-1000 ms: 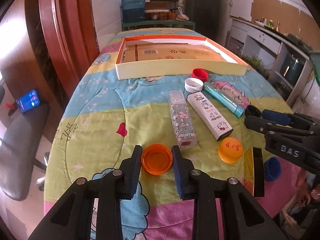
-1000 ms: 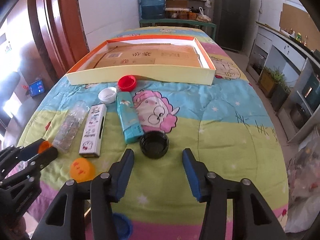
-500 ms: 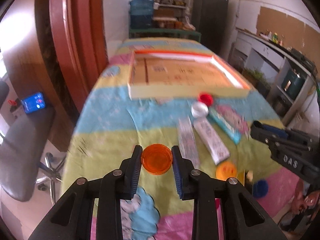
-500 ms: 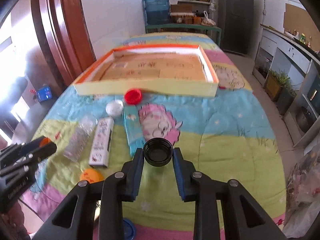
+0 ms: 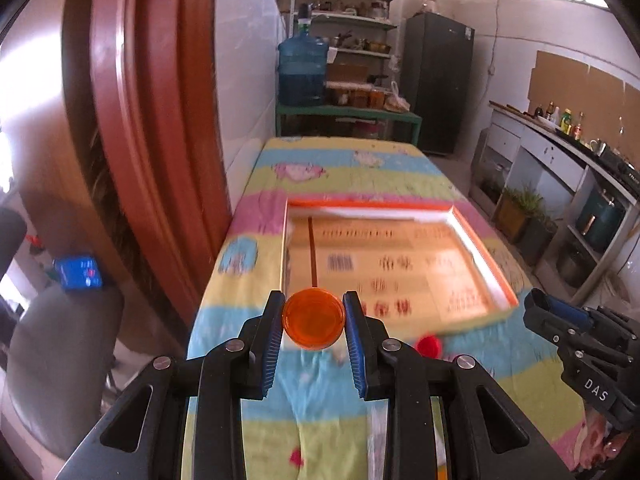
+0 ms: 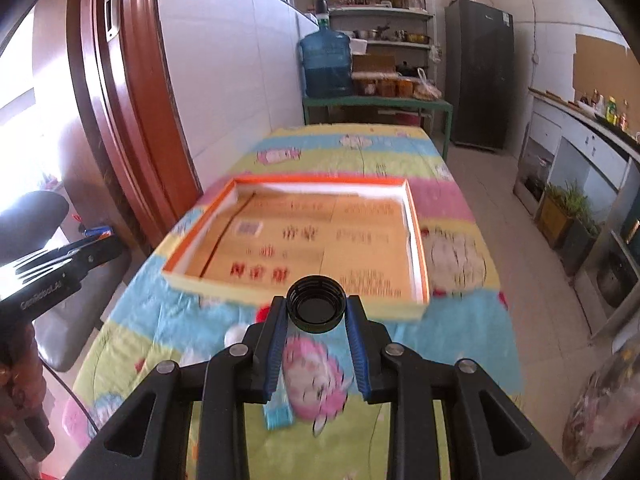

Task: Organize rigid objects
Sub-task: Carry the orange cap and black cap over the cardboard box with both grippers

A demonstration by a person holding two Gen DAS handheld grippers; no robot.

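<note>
My left gripper (image 5: 314, 318) is shut on an orange cap (image 5: 313, 317), held in the air before the near left corner of the shallow orange-rimmed box (image 5: 496, 276). My right gripper (image 6: 317, 307) is shut on a black cap (image 6: 317, 305), lifted just short of the near wall of that box (image 6: 418, 236). A red cap (image 5: 428, 346) lies on the colourful quilt (image 5: 248, 264) below the box. The right gripper's black body shows at the right edge of the left wrist view, and the left gripper's body at the left edge of the right wrist view.
A teal box (image 6: 278, 416) and a white cap (image 6: 234, 336) lie blurred on the quilt under my right gripper. A red-brown door frame (image 5: 132, 120) stands left of the table, a grey chair (image 5: 52, 360) with a blue phone (image 5: 78, 272) beside it. Cabinets line the right wall.
The right gripper shut on the black cap and lifted it. Both grippers rose and moved toward the box with their caps; the items on the quilt slid down out of view.
</note>
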